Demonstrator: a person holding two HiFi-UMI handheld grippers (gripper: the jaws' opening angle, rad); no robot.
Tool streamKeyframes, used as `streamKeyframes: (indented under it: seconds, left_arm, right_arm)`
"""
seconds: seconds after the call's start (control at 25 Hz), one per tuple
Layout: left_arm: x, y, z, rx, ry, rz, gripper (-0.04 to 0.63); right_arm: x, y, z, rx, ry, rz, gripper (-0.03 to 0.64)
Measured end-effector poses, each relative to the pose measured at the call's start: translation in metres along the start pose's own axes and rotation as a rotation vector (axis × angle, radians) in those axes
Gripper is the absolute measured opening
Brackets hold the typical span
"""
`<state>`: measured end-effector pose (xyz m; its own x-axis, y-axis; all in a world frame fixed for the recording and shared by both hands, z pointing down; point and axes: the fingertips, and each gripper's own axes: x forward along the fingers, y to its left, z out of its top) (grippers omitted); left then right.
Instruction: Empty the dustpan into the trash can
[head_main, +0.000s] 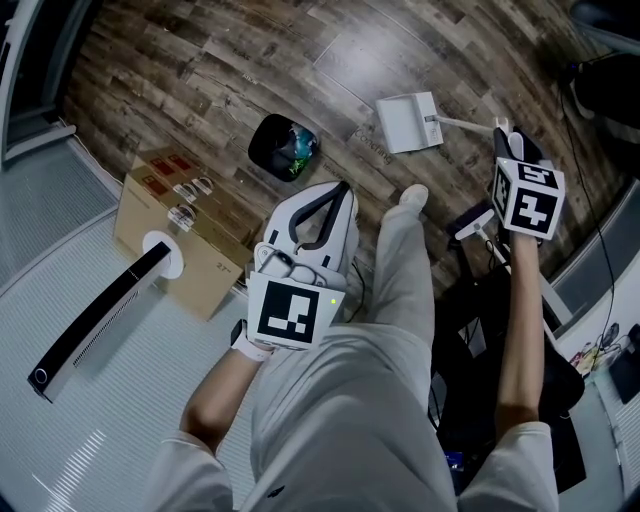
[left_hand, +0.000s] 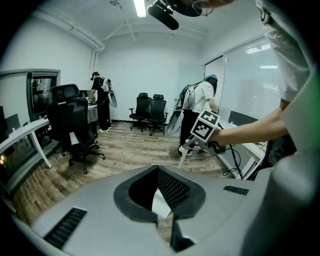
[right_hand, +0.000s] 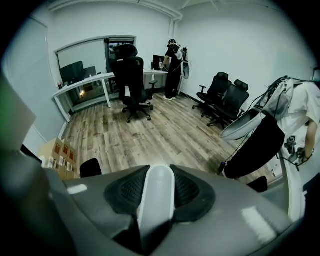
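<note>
Marker cube (head_main: 527, 198) hides where right tongs (head_main: 505, 138) grip dustpan handle (head_main: 465, 124).

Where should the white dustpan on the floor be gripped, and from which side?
By the free end of its long handle, from above and behind the dustpan. It lies flat on the floor and the thin handle slants up off it. The right gripper has its fingers closed on it there.

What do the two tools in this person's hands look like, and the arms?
The left gripper and right gripper each have a smooth pale grey shell with black textured pads. Each carries a white cube with black square markers; the left one shows a tiny green light. The person wears short pale sleeves.
</note>
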<state>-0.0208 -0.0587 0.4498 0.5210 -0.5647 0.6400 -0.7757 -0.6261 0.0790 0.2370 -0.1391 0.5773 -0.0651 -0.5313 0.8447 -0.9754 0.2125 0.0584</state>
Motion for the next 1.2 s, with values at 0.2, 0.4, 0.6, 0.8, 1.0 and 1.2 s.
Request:
streamKeyframes:
  seconds: [0.2, 0.4, 0.6, 0.8, 1.0, 1.2]
  left_arm:
    - [0.001, -0.003, 0.003, -0.002, -0.003, -0.004, 0.006]
    - [-0.001, -0.007, 0.010, 0.006, -0.017, -0.012, 0.006]
    - [-0.008, -0.012, 0.023, 0.006, -0.040, -0.023, 0.006]
    - [-0.027, -0.015, 0.037, -0.024, -0.069, -0.029, 0.006]
    - [-0.053, -0.021, 0.053, -0.039, -0.122, -0.038, 0.006]
    - [-0.084, -0.022, 0.066, -0.036, -0.151, -0.034, 0.006]
  right_arm:
    - [-0.004, -0.007, 0.004, 0.010, -0.010, 0.023, 0.152]
    - [-0.023, -0.010, 0.015, 0.039, -0.080, 0.014, 0.152]
    - [-0.046, -0.009, 0.020, 0.051, -0.113, 0.008, 0.152]
    - [-0.089, -0.014, 0.035, 0.065, -0.199, -0.057, 0.152]
    - [-0.133, -0.010, 0.042, 0.079, -0.260, -0.091, 0.144]
    - [-0.178, 0.006, 0.037, 0.114, -0.305, -0.097, 0.111]
